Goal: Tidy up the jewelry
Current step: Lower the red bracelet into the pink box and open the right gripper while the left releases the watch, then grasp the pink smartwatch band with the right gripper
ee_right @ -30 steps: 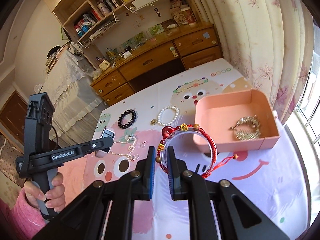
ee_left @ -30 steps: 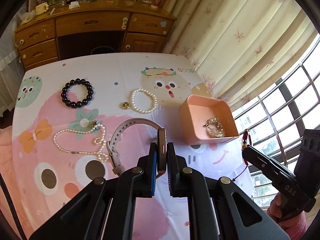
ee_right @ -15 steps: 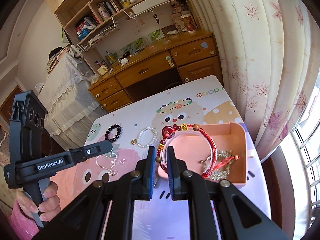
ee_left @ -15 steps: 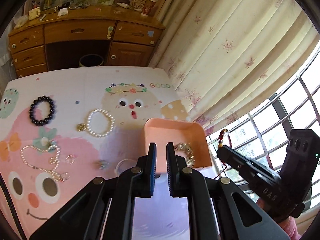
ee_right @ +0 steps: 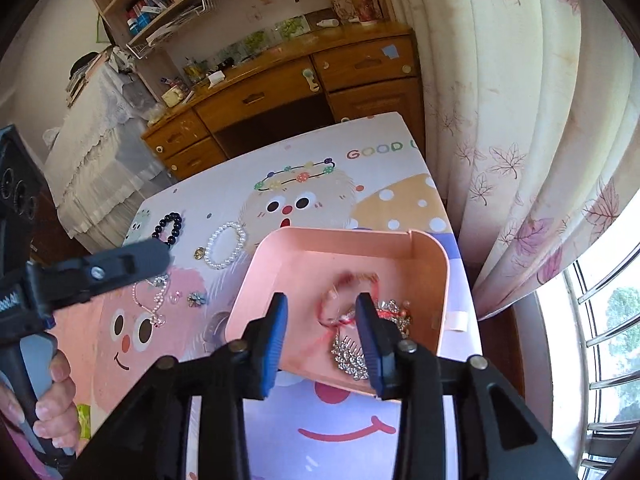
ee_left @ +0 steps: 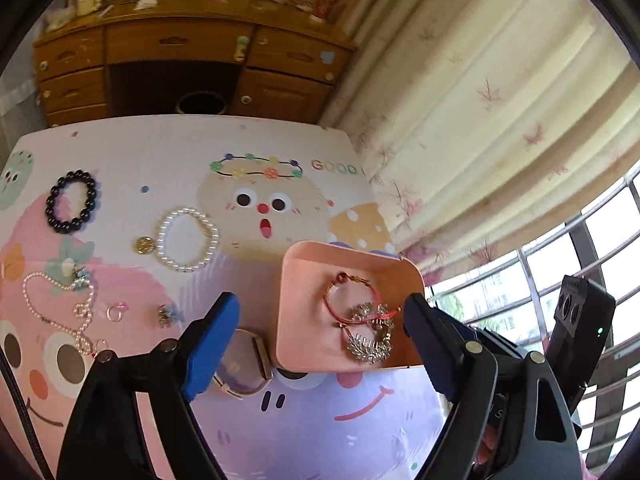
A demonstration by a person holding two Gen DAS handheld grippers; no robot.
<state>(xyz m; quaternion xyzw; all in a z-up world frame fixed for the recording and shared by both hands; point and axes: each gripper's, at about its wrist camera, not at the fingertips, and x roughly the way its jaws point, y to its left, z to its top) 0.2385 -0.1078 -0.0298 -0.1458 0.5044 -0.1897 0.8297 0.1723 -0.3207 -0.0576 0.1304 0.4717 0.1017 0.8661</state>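
A pink box (ee_left: pixel 304 276) (ee_right: pixel 360 252) stands at the table's right edge. In it lie a red string bracelet (ee_left: pixel 348 300) (ee_right: pixel 344 300), blurred in the right wrist view, and a silver hair comb (ee_left: pixel 368 340) (ee_right: pixel 352 356). My right gripper (ee_right: pixel 322 336) hangs over the box, its jaws opening, and the pads do not touch the bracelet. My left gripper (ee_left: pixel 320 344) is opening wide. A pale-strapped watch (ee_left: pixel 240 372) lies loose on the mat just left of the box, by the left finger.
On the cartoon mat (ee_left: pixel 160 152) to the left lie a black bead bracelet (ee_left: pixel 72 204), a pearl bracelet (ee_left: pixel 188 240), a gold charm (ee_left: pixel 144 245), a pearl necklace (ee_left: pixel 60 308) and a small ring (ee_left: pixel 115 312). Curtains and a window are close on the right; a wooden desk stands behind.
Both grippers moved right to the pink box and opened. The left let go of the watch, now on the mat. The right let go of the red bracelet, now in the box.
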